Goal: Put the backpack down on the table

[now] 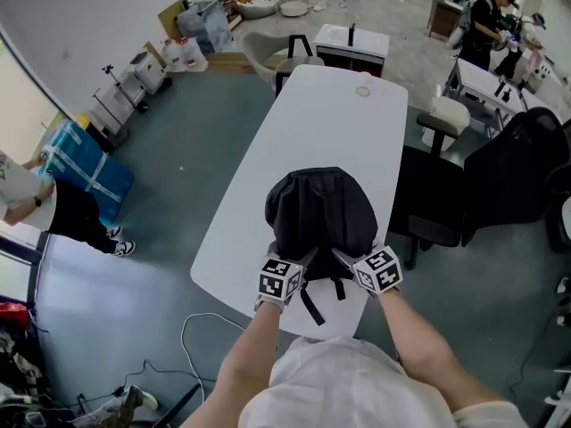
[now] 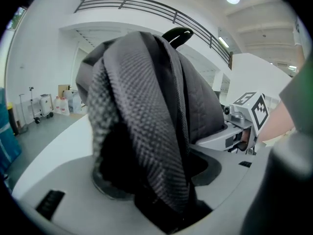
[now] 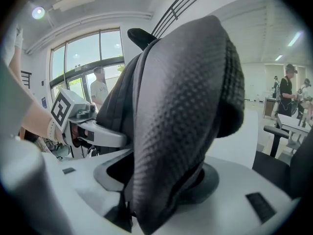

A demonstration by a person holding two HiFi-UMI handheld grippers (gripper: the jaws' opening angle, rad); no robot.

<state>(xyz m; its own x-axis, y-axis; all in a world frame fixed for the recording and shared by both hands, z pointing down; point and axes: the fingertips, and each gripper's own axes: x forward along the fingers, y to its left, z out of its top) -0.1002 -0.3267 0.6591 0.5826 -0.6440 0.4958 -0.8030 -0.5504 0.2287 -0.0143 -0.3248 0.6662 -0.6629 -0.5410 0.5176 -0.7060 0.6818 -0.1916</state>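
Both the left claw (image 1: pixel 297 264) and the right claw (image 1: pixel 346 260) stood released, jaws wide around the shoulder straps (image 2: pixel 146 131) without pinching, because the backpack (image 1: pixel 321 210) already sat upright on the white worktop (image 1: pixel 332 123), seemingly supporting itself.

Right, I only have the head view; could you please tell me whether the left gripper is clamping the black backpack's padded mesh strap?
Observer: No, the left gripper has its jaws apart; the black padded mesh strap lies between them.
Operator: And the right gripper?
Observer: The right gripper is open too, with the other mesh strap between its jaws.
Operator: Is the bag upright?
Observer: Yes, the black fabric backpack stands upright on the white table, top handle up.
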